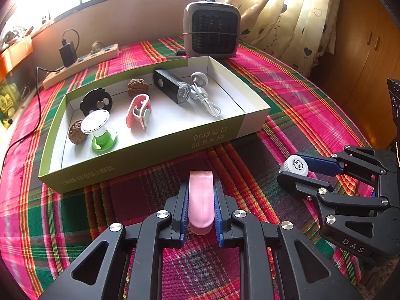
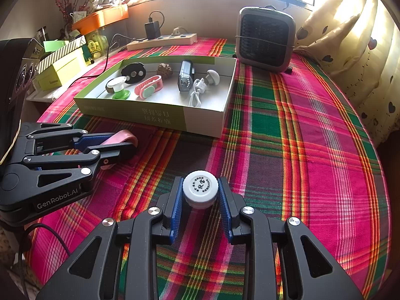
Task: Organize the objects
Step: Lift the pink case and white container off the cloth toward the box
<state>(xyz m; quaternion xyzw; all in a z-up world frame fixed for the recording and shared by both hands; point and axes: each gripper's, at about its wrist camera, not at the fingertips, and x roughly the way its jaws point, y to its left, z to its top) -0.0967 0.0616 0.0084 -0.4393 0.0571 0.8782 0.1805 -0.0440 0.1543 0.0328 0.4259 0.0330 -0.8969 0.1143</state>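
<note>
My left gripper is shut on a flat pink piece, low over the plaid cloth just in front of the shallow green-and-white box. The same left gripper with the pink piece shows at the left of the right wrist view. My right gripper is shut on a small white capped bottle, cap facing the camera; the right gripper and bottle also show from the left wrist. The box holds a bike light, a pink clip and a green-based knob.
A small grey heater stands behind the box, a power strip with a black charger at the far left. Curtains hang along the right. Boxes and clutter sit beyond the cloth's left edge. Two walnuts and a white cable also lie in the box.
</note>
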